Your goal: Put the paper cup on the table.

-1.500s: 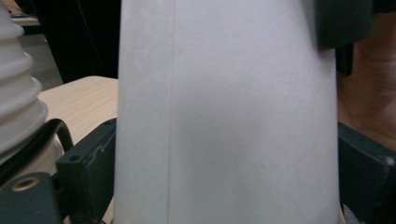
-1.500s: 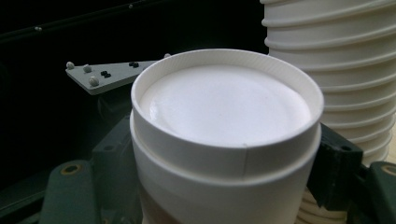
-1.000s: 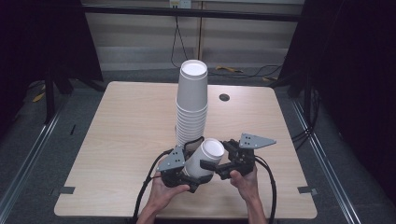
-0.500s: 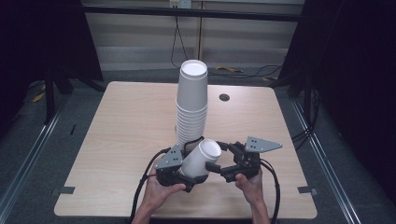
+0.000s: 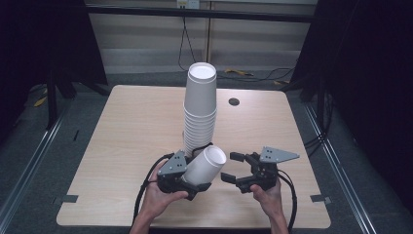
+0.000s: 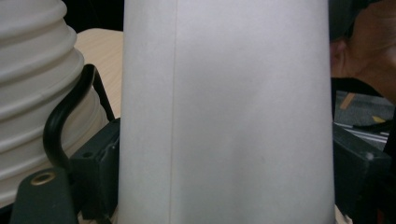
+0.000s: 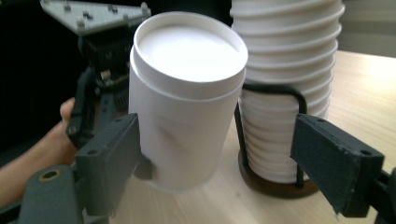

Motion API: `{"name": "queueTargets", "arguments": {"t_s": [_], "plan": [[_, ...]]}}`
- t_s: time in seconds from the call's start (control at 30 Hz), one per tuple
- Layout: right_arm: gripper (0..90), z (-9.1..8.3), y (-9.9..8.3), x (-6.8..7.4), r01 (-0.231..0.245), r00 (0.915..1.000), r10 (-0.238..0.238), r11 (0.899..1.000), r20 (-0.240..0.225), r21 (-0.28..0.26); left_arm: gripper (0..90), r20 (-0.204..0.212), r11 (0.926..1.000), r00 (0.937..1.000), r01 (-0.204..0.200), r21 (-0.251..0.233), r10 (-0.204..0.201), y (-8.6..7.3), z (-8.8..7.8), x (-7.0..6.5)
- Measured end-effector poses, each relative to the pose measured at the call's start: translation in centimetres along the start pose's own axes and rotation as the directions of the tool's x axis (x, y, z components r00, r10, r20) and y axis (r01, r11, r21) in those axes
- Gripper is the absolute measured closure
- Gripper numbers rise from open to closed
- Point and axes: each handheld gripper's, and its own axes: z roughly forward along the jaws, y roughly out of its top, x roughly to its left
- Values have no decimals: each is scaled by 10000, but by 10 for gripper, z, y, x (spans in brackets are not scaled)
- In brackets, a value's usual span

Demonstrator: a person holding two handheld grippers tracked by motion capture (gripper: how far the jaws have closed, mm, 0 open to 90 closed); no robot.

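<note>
A tall stack of upturned white paper cups [image 5: 200,109] stands in a black wire holder [image 7: 273,179] at the table's middle. Just in front of it my left gripper [image 5: 195,179] is shut on a single white cup [image 5: 206,165], which tilts with its closed base up and to the right. In the left gripper view that cup [image 6: 224,112] sits between the jaws, with the stack [image 6: 32,88] at the left. My right gripper [image 5: 234,168] stands open just right of the cup. In the right gripper view the cup [image 7: 187,102] is by its left jaw and the stack [image 7: 285,88] is behind.
The light wooden table [image 5: 122,131] has bare room to the left and right of the stack. A small dark round spot [image 5: 234,101] lies at the back right. Cables trail from both grippers toward the front edge.
My right gripper has drawn a little to the right, away from the held cup. The left gripper has lowered slightly toward the front edge with the cup.
</note>
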Motion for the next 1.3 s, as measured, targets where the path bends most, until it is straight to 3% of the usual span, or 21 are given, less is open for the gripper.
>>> {"name": "queueTargets", "arguments": {"t_s": [0.1, 0.37, 0.5, 0.67, 1.0, 1.07, 1.17, 1.2, 1.3], "plan": [[151, 0, -1, 0, 131, 9999, -130, 9996, -35, 242, 143, -11, 9991, 9998, -183, 394, 183, 0, 0, 1], [151, -1, -6, -3, 256, 9983, -306, 9949, 498, 979, 145, 168, 9945, 9994, -313, 996, 297, 6, 0, 2], [141, -2, -8, -3, 338, 9983, -393, 9916, 418, 1252, 144, -19, 9854, 9981, -611, 1590, 622, 9, 0, 0], [133, -2, -9, -3, 474, 9983, -518, 9870, 251, 1535, 144, 108, 9769, 9965, -833, 1967, 828, 12, 4, 0], [133, 2, -10, -2, 888, 9951, -966, 9684, 222, 2329, 144, 406, 9443, 9909, -1346, 3003, 1284, 16, 9, 1], [133, 4, -10, -4, 963, 9941, -1057, 9631, 242, 2515, 144, 440, 9309, 9894, -1452, 3353, 1385, 18, 11, 1], [133, 7, -10, -4, 1071, 9921, -1212, 9519, 318, 2870, 144, 505, 9176, 9860, -1665, 3609, 1591, 18, 15, 2], [134, 7, -10, -4, 1088, 9918, -1236, 9489, 317, 2961, 144, 590, 9072, 9838, -1792, 3805, 1696, 19, 15, 3], [135, 9, -11, -4, 1165, 9916, -1285, 9388, 158, 3241, 142, 556, 9023, 9843, -1760, 3936, 1678, 19, 17, 3]]}}
